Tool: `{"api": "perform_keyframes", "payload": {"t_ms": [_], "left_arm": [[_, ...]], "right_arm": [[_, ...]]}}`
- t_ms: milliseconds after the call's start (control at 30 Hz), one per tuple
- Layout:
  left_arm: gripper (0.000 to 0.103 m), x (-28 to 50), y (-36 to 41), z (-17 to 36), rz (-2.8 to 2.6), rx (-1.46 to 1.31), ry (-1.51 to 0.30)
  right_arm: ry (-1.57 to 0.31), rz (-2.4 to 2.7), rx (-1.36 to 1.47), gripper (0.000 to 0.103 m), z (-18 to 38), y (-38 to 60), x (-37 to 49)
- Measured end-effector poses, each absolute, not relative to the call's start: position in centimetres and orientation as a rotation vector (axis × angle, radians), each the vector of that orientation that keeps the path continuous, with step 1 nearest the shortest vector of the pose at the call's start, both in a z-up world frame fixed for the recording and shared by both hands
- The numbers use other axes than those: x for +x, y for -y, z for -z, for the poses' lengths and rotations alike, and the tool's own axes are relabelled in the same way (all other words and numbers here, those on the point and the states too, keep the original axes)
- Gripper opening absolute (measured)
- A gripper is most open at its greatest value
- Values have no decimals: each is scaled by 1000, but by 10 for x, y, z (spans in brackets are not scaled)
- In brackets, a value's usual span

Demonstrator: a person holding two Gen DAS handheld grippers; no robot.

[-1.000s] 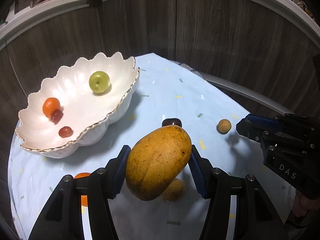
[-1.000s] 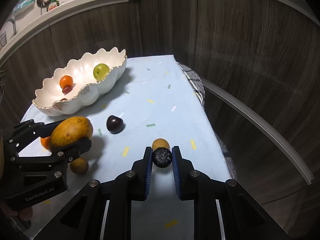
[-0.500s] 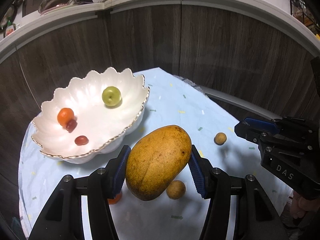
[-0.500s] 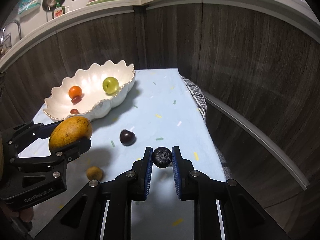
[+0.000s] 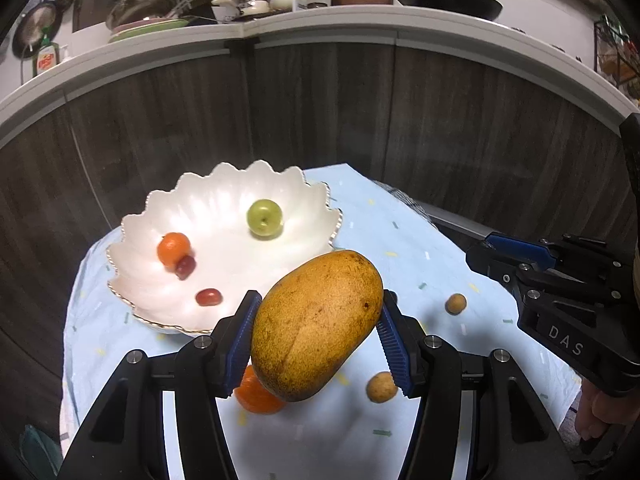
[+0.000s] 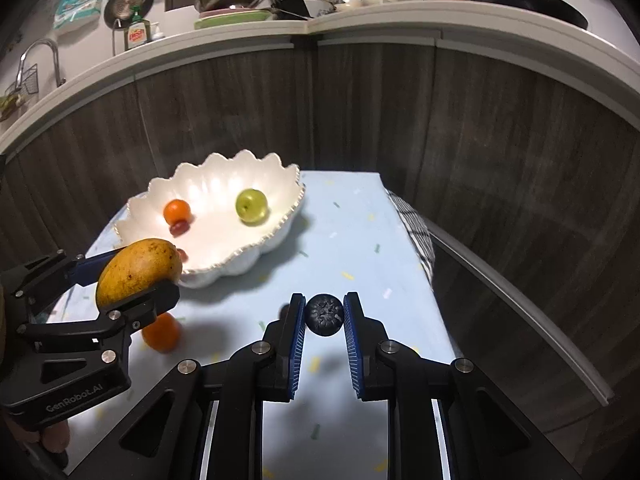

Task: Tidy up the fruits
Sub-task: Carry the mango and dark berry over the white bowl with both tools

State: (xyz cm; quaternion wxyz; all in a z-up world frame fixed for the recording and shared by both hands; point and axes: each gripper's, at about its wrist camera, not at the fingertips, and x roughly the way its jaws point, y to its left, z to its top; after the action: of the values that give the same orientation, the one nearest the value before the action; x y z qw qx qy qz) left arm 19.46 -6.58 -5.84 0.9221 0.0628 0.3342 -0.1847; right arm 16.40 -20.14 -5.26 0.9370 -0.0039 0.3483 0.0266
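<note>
Yellow-orange and freckled, the mango (image 5: 316,324) is sitting clamped between the blue ribbed pads of the left claw (image 5: 318,338), held in the air above the bench (image 5: 400,248) and just in front of the white scalloped bowl (image 5: 132,236). The right claw (image 6: 324,315) is pinching a small dark round fruit (image 6: 324,314) tight between its fingertips, also off the pale blue cloth covering the bench. Inside the bowl a green apple (image 5: 264,217) is lying toward the far side, while a small orange (image 5: 173,249) is resting against a dark red fruit (image 5: 186,266), and another red fruit (image 5: 208,297) is lying nearer the front rim. On the cloth beneath the mango a second orange (image 5: 256,396) is peeking out, and two little tan round fruits are lying apart from each other: one (image 5: 381,387) just beside the left claw's right pad, the other (image 5: 455,303) farther off toward the right claw. A person's fingers (image 5: 600,412) are gripping the right claw's handle at the frame edge.
</note>
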Motion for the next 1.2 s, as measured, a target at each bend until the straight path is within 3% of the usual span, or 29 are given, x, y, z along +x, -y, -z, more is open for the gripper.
{"api": "perform_keyframes", "payload": {"t_ms": [1200], "left_arm": [[56, 230, -10, 30, 241, 38, -636]], "right_arm": [[-629, -145, -59, 21, 9, 137, 212]]}}
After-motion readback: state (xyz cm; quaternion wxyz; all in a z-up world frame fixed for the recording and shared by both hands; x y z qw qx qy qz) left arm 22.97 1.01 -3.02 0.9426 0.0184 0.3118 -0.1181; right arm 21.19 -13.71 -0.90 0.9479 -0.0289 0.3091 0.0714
